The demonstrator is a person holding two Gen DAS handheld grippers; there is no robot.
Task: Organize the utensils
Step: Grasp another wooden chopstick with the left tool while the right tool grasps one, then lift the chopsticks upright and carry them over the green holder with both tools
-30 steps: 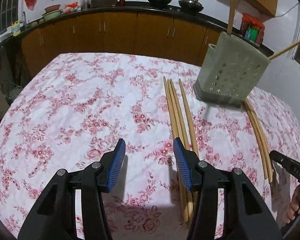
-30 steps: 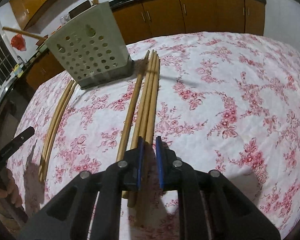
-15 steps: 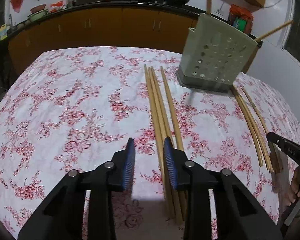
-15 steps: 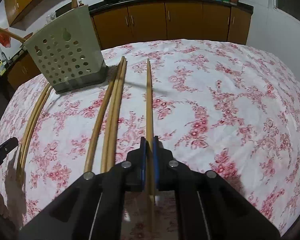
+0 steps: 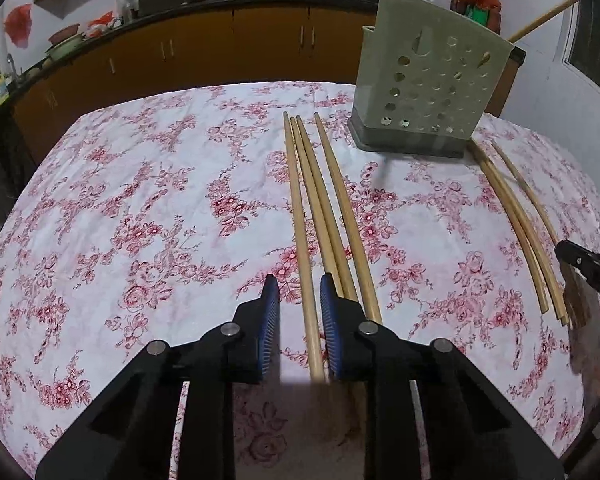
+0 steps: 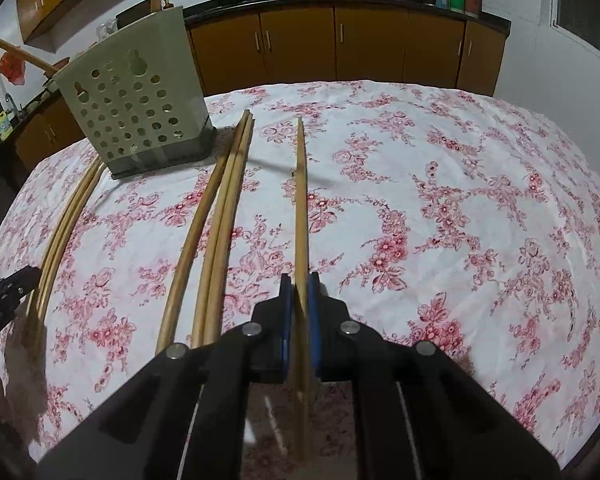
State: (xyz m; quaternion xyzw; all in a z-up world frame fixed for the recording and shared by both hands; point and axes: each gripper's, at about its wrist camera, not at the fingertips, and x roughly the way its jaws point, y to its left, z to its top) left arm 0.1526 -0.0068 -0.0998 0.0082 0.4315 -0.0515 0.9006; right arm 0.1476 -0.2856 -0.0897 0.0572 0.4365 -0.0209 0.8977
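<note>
Four chopsticks (image 5: 316, 200) lie side by side on the flowered tablecloth (image 5: 140, 200) in the left wrist view. Their long axes run away from the camera toward the kitchen cabinets, and the far tips fan slightly apart. The left gripper (image 5: 300, 300) stands over the near part of the leftmost chopstick (image 5: 298, 208). Its blue pads are partly spread, one on each side of the stick, and a small gap shows on both sides, so it is not pinching. Further right stands the perforated utensil holder (image 5: 428, 80), upright on its dark base. Beyond it three more curved sticks (image 5: 514, 220) lie on the cloth.

In the right wrist view the holder (image 6: 132, 104) is at the left and three chopsticks (image 6: 224, 208) lie loose beside it. To their right, the right gripper (image 6: 299, 292) is pressed together on one single chopstick (image 6: 301, 200). This stick points straight forward along the fingers, apart from the others, and seems lifted a little above the cloth.

I judge the step to be picking up, one stick for each gripper. Next, the left pads should close on their stick. The right gripper should tip its stick upright, so that one end goes down into the open top of the holder.
</note>
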